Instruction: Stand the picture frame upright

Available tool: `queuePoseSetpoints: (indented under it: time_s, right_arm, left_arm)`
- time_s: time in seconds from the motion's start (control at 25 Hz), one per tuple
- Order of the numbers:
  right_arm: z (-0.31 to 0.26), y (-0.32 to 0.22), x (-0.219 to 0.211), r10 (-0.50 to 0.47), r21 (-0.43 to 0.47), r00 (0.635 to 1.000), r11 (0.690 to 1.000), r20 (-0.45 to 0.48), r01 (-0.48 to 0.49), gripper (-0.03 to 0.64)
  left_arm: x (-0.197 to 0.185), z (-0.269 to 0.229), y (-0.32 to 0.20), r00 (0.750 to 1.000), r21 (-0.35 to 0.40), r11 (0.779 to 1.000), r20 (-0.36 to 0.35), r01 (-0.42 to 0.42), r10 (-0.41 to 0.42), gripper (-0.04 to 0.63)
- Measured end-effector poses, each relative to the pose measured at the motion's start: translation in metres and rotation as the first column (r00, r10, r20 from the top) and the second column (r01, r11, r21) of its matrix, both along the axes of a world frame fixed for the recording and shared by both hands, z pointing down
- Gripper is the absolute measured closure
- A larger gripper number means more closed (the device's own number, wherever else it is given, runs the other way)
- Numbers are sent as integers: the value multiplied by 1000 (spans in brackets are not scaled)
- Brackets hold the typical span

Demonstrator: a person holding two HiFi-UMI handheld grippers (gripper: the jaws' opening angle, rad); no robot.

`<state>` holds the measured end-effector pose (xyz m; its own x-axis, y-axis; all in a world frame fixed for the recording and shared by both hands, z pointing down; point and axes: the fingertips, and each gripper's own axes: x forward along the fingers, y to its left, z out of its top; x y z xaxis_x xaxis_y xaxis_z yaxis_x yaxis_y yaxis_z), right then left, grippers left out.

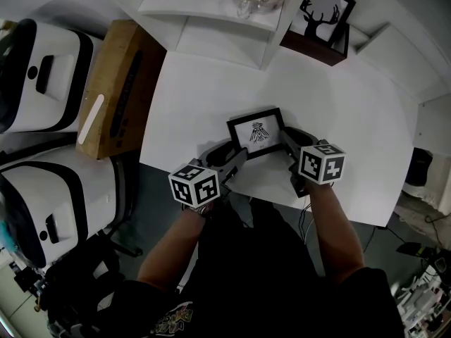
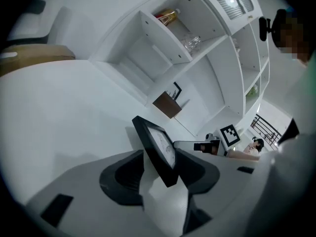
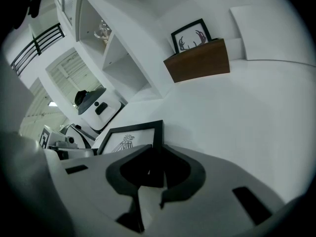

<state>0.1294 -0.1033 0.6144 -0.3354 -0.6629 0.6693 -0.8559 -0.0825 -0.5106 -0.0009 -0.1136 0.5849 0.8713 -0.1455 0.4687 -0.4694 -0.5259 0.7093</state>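
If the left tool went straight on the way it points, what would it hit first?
The picture frame: its edge stands between the left tool's open jaws, so it would likely meet that first.

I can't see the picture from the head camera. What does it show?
A small black picture frame stands tilted on a white table, with the right gripper clamped on its right edge and the left gripper open around its left edge. A cardboard box lies to the left.
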Motion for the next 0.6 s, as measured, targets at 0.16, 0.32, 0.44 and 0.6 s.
queuePoseSetpoints:
  time_s: [0.16,0.32,0.44,0.6]
  right_arm:
    - [-1,0,1,9,8,1000,1000,16,-9,560]
    - [-3,0,1,5,21,1000,1000,29,-6,560]
    - [-4,0,0,-3,33,1000,999,30,2,560]
    - [-4,1,1,2,41,999,999,33,-4,560]
  left_arm:
    - [11,0,-7,1000,-20,1000,-14,6,-7,413]
    - [22,0,-9,999,-55,998,-33,2,-4,413]
    - [30,1,-8,999,-81,997,-45,-2,-2,413]
    - [37,2,-7,999,-87,996,-44,-8,4,424]
